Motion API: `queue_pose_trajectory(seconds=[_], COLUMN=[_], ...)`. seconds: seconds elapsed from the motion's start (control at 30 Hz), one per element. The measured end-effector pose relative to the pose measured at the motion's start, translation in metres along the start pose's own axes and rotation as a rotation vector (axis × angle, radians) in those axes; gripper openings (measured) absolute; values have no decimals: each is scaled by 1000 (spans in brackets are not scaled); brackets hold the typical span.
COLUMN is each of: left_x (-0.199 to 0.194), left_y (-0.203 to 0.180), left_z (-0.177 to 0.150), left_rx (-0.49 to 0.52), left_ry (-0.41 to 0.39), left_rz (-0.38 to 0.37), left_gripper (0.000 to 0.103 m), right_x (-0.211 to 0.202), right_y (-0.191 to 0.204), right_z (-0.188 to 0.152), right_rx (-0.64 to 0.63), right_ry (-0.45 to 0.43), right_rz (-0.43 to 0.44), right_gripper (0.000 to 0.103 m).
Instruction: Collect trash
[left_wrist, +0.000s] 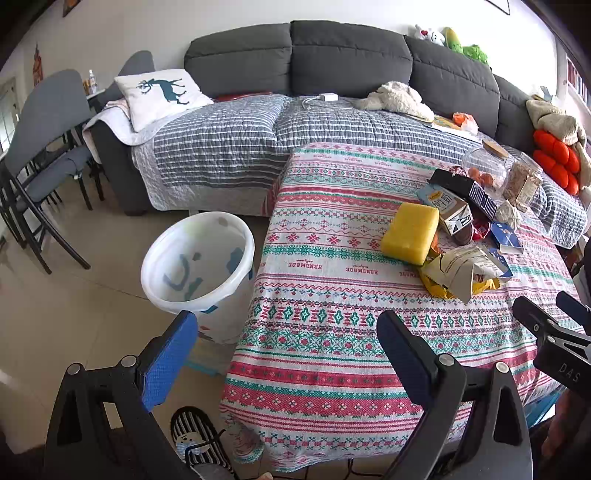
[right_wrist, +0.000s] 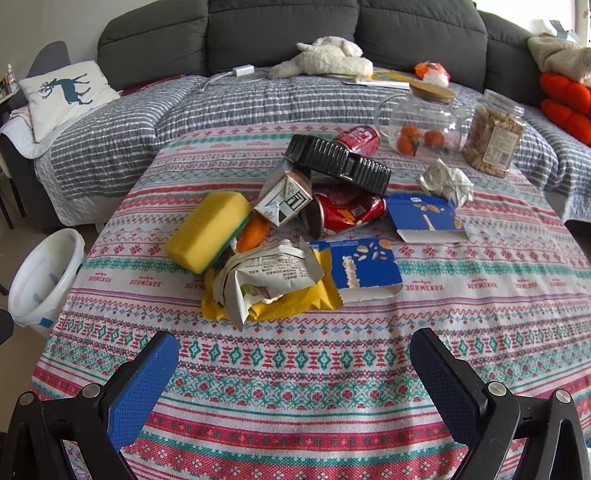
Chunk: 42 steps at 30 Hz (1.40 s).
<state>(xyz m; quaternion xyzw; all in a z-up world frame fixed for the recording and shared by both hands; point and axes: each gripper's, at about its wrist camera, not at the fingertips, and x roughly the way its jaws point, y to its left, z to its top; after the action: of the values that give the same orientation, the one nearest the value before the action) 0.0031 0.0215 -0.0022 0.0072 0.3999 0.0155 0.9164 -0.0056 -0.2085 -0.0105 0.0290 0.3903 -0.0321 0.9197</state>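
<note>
- The left gripper (left_wrist: 288, 325) hangs over the near table corner, jaws spread wide, grasping nothing.
- The right gripper (right_wrist: 295, 350) is likewise released and empty above the patterned tablecloth (right_wrist: 332, 387).
- The trash sits heaped mid-table: a yellow sponge (right_wrist: 208, 230), a small carton (right_wrist: 282, 201), a crushed red can (right_wrist: 347, 210), torn blue cartons (right_wrist: 364, 267) and a crumpled wrapper (right_wrist: 266, 275) over a yellow packet (right_wrist: 295, 304).
- A black ribbed tray (right_wrist: 340, 162) leans across the heap — it hides most of a second red can (right_wrist: 358, 138).
- An orange object (right_wrist: 253, 230) is wedged under the sponge, too covered to identify.
- The white bin (left_wrist: 197, 258) stands on the floor beside the table's left edge.
</note>
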Motion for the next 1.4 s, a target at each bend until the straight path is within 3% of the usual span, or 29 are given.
queue_pose_trajectory(seconds=[1.4], left_x=[-3], left_y=[2], left_z=[3], left_rx=[-7], left_ry=[5], left_rz=[-28], left_gripper=[99], right_x=[1], right_y=[-9], right_z=[5], right_rx=[50], right_ry=[17], right_rz=[25], right_gripper=[103])
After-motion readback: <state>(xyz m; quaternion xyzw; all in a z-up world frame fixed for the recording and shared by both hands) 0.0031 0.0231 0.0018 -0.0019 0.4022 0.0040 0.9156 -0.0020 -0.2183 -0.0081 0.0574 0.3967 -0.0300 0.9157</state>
